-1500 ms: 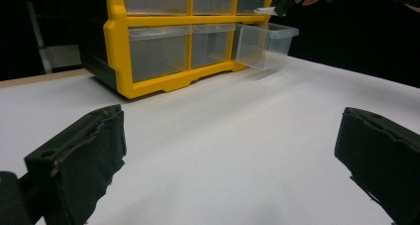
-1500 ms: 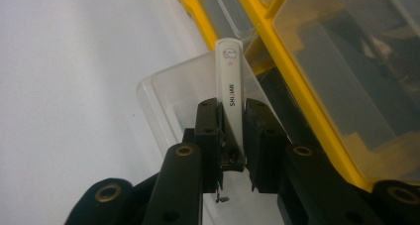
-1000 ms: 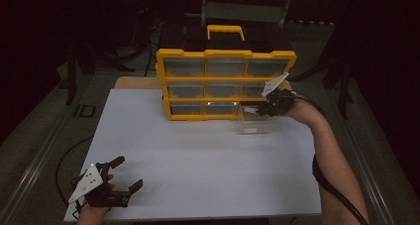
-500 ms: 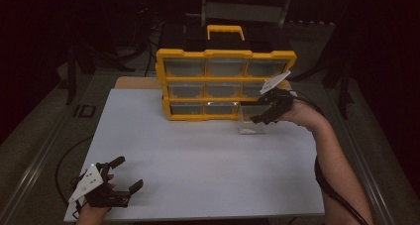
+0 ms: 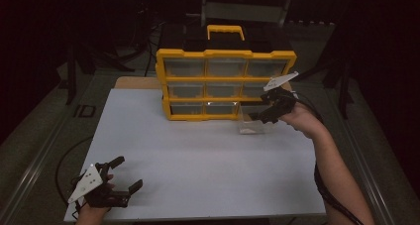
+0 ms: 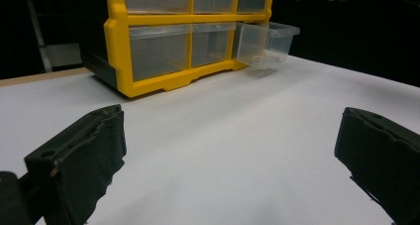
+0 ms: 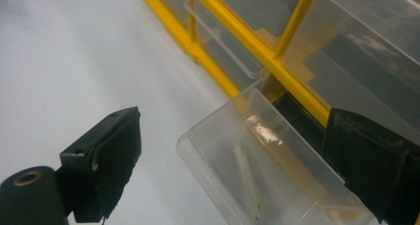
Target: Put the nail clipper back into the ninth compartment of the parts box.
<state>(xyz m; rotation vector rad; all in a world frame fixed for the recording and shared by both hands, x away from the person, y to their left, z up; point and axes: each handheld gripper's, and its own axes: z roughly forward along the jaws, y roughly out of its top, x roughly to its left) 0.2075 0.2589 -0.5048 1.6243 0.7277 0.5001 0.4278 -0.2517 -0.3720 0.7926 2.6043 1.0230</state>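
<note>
Right tongs (image 5: 265, 117) backed off over pulled-out drawer (image 5: 255, 124) — gaping, empty; left tongs (image 5: 124, 175) gaping, empty.

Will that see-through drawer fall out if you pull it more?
Probably it could: the clear drawer already sticks far out of the yellow organizer. It looks like thin, stiff plastic holding little, so likely light. Its smooth walls may slip between the right gripper fingers.

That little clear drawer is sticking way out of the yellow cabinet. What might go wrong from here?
1. The drawer hangs far out of the bottom right slot of the cabinet; pulled farther, it may slip free and drop onto the table.
2. The right gripper is open around the drawer, not clamped, so a bump might tip it.
3. Something thin lies inside the drawer and might spill; what it is, I cannot tell.
</note>
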